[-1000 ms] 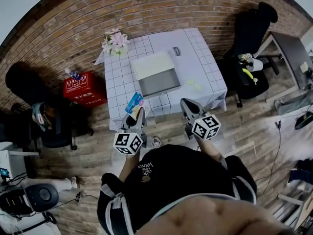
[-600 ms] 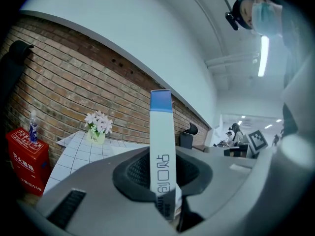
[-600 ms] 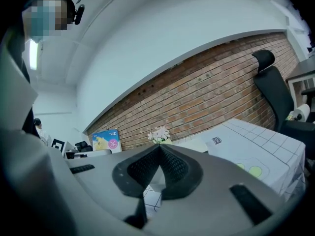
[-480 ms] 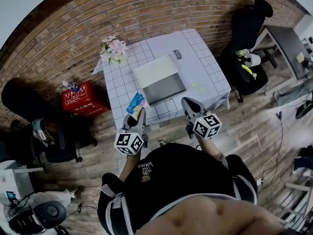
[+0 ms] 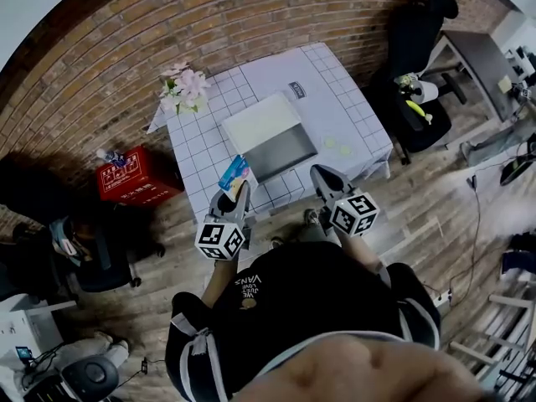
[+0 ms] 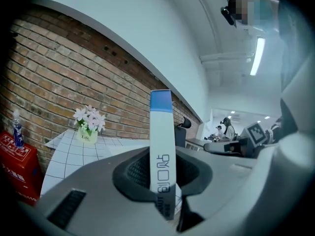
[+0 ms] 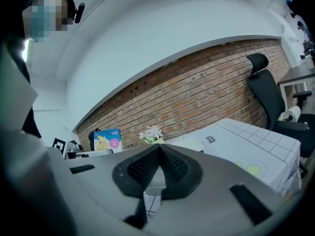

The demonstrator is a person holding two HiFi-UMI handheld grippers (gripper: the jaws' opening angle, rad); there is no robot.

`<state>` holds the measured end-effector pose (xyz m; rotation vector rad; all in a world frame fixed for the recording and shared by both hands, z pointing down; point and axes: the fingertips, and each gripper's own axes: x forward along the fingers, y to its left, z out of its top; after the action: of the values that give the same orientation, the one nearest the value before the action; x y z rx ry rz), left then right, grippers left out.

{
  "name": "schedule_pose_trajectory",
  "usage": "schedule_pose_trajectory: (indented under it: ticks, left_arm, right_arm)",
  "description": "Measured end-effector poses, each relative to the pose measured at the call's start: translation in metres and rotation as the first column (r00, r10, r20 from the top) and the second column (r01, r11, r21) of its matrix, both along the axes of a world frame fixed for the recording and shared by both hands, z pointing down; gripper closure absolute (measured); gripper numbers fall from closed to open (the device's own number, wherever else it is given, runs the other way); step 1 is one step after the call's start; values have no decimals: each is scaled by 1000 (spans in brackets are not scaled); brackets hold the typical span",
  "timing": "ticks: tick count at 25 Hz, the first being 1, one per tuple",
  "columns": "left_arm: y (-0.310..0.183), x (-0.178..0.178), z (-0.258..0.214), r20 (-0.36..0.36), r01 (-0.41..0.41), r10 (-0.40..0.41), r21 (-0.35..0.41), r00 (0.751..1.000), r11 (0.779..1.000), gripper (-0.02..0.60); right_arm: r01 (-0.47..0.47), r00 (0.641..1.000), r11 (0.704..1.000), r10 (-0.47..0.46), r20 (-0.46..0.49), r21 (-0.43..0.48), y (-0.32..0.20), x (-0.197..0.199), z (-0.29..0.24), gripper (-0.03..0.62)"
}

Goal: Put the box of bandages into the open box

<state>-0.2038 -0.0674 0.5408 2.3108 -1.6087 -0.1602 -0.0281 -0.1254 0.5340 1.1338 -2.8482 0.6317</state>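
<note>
The box of bandages (image 5: 234, 172) is blue and yellow and stands upright in my left gripper (image 5: 240, 189), over the near edge of the table. In the left gripper view the box (image 6: 161, 146) shows edge-on, with my left gripper (image 6: 162, 173) shut on it. The open box (image 5: 272, 141) lies in the middle of the table, its white lid back and its grey inside bare. My right gripper (image 5: 318, 176) hangs at the table's near edge, right of the open box. In its own view my right gripper (image 7: 158, 156) is shut on nothing.
A white checked cloth covers the table (image 5: 347, 107). A pot of pink flowers (image 5: 180, 86) stands at its far left corner, and two pale round patches (image 5: 333, 145) lie right of the open box. A red crate (image 5: 132, 174) sits left of the table. A black chair (image 5: 419, 48) stands to the right.
Both grippers have moved a little forward toward the table, the left still carrying the box of bandages. The head view has swung, so the table sits further left in the picture.
</note>
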Motion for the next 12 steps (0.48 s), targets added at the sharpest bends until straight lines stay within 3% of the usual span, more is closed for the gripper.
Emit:
schedule_pose_trajectory:
  ticks: [12]
  left_arm:
    - [-42, 6, 11, 75, -35, 38, -46, 996, 998, 505]
  right_arm:
    - [36, 999, 999, -36, 4, -5, -46, -2, 0, 600]
